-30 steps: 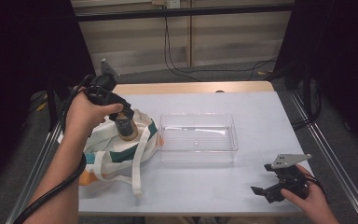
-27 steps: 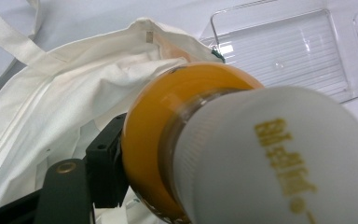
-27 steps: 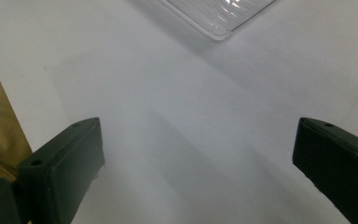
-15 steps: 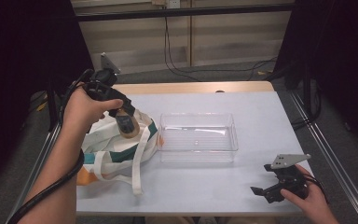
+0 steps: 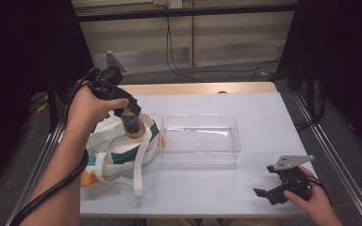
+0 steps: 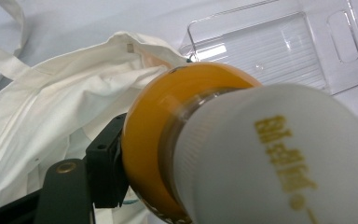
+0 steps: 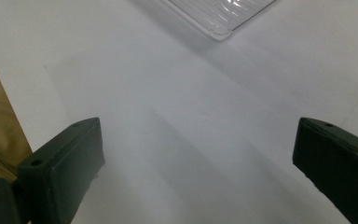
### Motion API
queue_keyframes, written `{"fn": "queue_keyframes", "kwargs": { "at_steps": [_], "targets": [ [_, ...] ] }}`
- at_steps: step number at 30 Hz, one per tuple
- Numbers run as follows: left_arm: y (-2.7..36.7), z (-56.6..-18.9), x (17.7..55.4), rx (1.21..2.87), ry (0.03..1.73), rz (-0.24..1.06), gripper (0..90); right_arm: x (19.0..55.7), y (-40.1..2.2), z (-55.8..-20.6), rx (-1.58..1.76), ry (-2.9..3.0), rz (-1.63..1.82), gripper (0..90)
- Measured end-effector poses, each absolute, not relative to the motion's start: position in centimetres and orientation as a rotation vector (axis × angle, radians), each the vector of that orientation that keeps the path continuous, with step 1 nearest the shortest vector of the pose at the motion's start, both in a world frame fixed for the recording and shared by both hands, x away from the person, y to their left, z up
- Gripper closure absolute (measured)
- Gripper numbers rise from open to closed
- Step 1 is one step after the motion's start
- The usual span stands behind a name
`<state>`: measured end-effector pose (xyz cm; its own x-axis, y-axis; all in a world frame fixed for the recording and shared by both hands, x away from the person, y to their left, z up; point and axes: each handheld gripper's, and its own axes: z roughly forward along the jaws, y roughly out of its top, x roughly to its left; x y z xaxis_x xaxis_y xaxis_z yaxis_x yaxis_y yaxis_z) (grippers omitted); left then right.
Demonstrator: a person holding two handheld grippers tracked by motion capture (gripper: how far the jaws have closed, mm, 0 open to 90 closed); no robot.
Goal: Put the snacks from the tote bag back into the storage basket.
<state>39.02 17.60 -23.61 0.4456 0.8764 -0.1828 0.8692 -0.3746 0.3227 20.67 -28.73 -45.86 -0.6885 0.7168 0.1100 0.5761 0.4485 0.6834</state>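
Bottle (image 5: 132, 123) of orange drink with a white cap sits clamped in my left gripper (image 5: 128, 112), held up above the white tote bag (image 5: 118, 149), which lies crumpled at the left end of the worktop (image 5: 264, 113). In my left gripper view the bottle (image 6: 223, 154) shows cap-first, gold lettering across the cap, one black jaw pressed against its orange side; the bag's (image 6: 51, 107) pale cloth lies below it. The bag has a green band and long white straps; one strap trails toward the near edge of the worktop.

Just to the right of the bag stands a clear plastic tray (image 5: 200, 139), rectangular and shallow, its near left corner close to the bag's cloth. The bottle hangs beside the tray's left end, not over it. My left gripper view also catches the tray (image 6: 279, 51) beyond the bottle.

My right gripper (image 5: 273, 192) rests low near the front right corner of the worktop, well apart from the tray, jaws spread wide with nothing between them. In my right gripper view the two black jaws stand far apart over bare white surface, with one corner of the tray (image 7: 219, 18) at the top.
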Motion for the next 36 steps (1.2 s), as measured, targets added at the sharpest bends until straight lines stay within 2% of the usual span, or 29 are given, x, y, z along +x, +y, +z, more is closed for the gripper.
{"fn": "queue_keyframes", "kwargs": {
  "at_steps": [36],
  "targets": [
    [14.8, -22.9, 38.8, 2.374, 1.401, 0.011, 30.2, 20.6, -28.8, -45.8, 1.122, 2.515, 1.056, 1.9]
  ]
}}
